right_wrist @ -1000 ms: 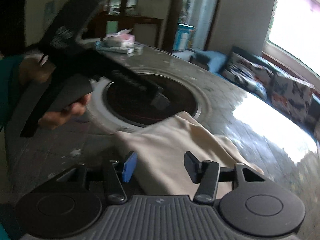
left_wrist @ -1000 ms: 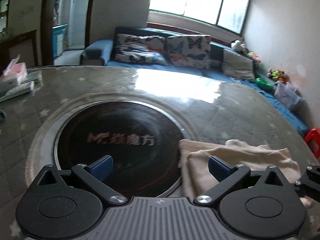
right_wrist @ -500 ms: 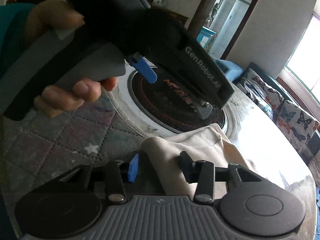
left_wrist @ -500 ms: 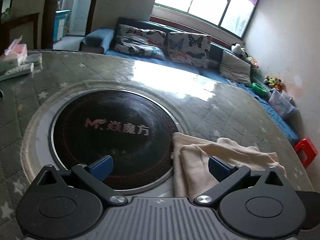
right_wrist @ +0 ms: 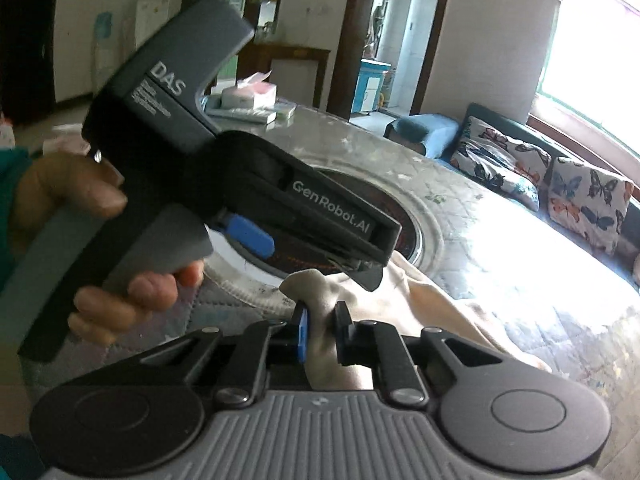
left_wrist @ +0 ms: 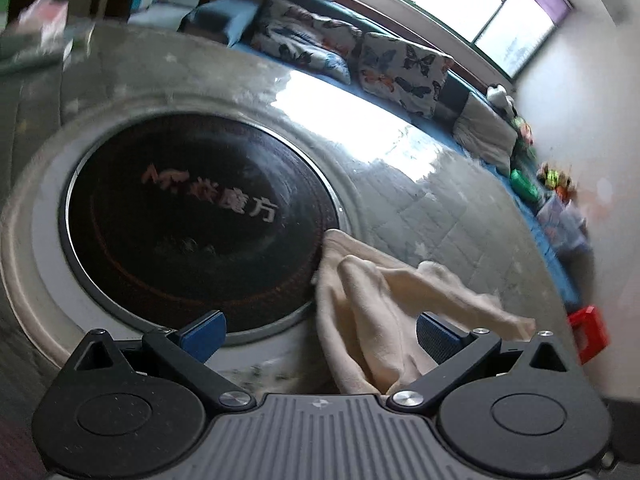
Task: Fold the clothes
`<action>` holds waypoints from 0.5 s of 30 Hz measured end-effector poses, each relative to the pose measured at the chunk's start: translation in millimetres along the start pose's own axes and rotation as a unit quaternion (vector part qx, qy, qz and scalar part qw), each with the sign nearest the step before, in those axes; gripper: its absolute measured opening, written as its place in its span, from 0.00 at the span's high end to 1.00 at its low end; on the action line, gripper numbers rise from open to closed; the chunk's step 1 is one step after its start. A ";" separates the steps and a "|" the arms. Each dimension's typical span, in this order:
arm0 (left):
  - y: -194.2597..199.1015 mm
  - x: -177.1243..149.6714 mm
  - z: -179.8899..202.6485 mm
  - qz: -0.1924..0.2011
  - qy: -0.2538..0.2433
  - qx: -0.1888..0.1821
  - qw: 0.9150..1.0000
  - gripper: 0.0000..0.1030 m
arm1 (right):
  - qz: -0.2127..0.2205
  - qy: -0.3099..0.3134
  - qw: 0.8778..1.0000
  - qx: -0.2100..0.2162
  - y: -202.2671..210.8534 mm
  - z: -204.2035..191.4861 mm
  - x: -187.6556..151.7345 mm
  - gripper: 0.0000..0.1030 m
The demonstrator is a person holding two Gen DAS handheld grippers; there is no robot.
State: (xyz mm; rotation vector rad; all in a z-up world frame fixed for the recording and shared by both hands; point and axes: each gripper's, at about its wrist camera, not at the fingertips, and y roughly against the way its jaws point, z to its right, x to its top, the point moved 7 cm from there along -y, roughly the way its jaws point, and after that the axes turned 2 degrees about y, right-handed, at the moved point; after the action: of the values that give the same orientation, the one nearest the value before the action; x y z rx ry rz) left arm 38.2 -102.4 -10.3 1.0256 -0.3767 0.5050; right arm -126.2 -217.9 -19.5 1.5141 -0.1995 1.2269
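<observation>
A cream cloth (left_wrist: 368,312) lies crumpled on the round table (left_wrist: 420,216), at the right rim of its black centre disc (left_wrist: 192,216). My left gripper (left_wrist: 320,336) stands open just above the table, and the cloth's near part lies between its fingers, beside the right blue pad. The right wrist view shows a hand holding that left gripper (right_wrist: 308,254) over the cloth (right_wrist: 432,300). My right gripper (right_wrist: 322,332) has its jaws closing, and both pads pinch a raised fold at the cloth's left edge.
A tissue box (right_wrist: 248,94) and a flat remote sit on the far side of the table. A sofa with butterfly cushions (left_wrist: 400,68) runs behind the table, and a red stool (left_wrist: 588,334) stands at the right. A person's teal sleeve shows at the left edge.
The right jaws have narrowed from half open onto a fold of the cloth, which now stands up bunched. The left gripper has rolled, so its view tilts, and it stays open.
</observation>
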 end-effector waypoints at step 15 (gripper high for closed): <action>-10.2 -12.4 10.1 -0.030 0.103 -0.074 0.991 0.44 | 0.031 -0.024 0.999 0.012 30.3 8.4 -10.0 0.89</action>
State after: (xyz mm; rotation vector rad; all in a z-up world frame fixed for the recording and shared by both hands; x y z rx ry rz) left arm 33.1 -118.3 -19.2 0.8300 -0.1957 0.5158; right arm -146.7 -240.3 -6.8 1.5687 -0.2667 1.2465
